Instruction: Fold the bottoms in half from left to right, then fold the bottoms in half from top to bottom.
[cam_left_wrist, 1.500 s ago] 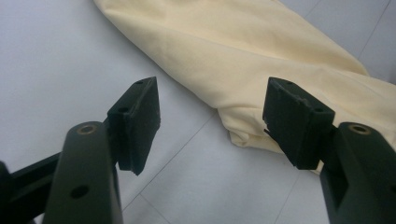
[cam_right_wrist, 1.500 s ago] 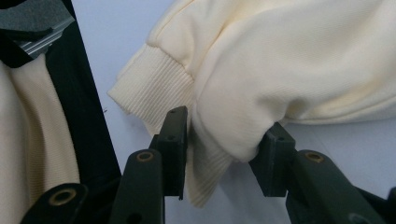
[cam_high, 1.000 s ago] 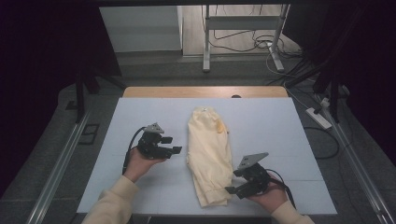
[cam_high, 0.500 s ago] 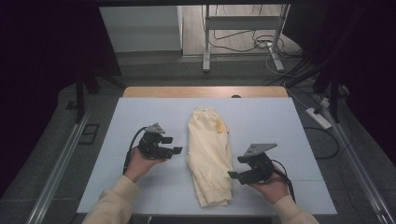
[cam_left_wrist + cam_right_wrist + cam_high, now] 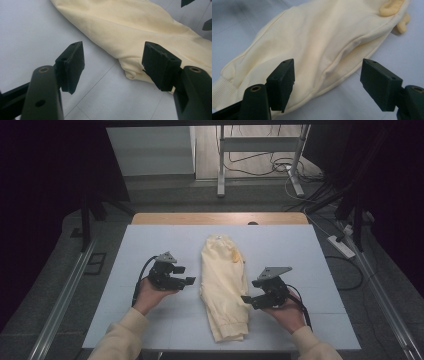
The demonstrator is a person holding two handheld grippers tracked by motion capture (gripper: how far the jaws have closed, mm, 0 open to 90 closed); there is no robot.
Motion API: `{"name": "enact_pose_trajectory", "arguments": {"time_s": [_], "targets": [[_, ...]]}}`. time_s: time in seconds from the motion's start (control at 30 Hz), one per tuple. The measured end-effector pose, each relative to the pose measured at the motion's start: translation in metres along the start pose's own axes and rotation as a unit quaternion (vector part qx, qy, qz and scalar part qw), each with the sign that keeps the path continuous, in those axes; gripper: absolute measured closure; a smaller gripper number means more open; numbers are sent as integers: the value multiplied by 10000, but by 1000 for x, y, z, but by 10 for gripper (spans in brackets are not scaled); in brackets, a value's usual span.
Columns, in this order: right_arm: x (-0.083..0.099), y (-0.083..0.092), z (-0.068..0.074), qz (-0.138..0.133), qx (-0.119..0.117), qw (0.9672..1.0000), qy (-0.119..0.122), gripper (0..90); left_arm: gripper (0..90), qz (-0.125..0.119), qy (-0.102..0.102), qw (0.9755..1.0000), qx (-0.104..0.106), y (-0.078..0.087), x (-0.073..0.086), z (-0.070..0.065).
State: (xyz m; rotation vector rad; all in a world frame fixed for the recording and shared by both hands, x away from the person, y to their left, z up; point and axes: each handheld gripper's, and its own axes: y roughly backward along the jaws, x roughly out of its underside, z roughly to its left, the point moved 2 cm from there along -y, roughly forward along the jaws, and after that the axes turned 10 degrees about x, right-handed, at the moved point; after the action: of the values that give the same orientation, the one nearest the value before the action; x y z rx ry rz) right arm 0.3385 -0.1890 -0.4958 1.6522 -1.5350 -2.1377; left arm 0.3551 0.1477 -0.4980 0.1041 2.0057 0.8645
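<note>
A pale yellow garment (image 5: 225,280), folded into a long strip, lies down the middle of the white table (image 5: 310,250), its ribbed cuff end toward the person and a drawstring (image 5: 235,255) at the far end. My left gripper (image 5: 186,275) sits just left of it, open, jaws aimed at its edge. In the left gripper view the gripper (image 5: 113,62) has bare table between its pads and a fold of the garment (image 5: 150,27) just ahead. My right gripper (image 5: 251,291) is open at the garment's right edge. In the right gripper view the gripper (image 5: 328,75) hovers over the garment (image 5: 324,37), apart from it.
A wooden strip (image 5: 220,218) runs along the table's far edge. Beyond it stand metal frame legs (image 5: 220,165) among cables on the floor. A power strip (image 5: 341,246) lies on the floor at the right. Metal rails (image 5: 62,295) flank the table.
My right gripper has moved away from the person, up along the garment's right edge, still open. The left gripper and the garment have stayed put.
</note>
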Motion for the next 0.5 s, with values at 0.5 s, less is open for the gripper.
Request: {"name": "enact_pose_trajectory", "arguments": {"time_s": [0.5], "targets": [[-9,-13,-9,27,50,9999,-106,278,335,21,-21,10000,-16,-3,-1,2]]}}
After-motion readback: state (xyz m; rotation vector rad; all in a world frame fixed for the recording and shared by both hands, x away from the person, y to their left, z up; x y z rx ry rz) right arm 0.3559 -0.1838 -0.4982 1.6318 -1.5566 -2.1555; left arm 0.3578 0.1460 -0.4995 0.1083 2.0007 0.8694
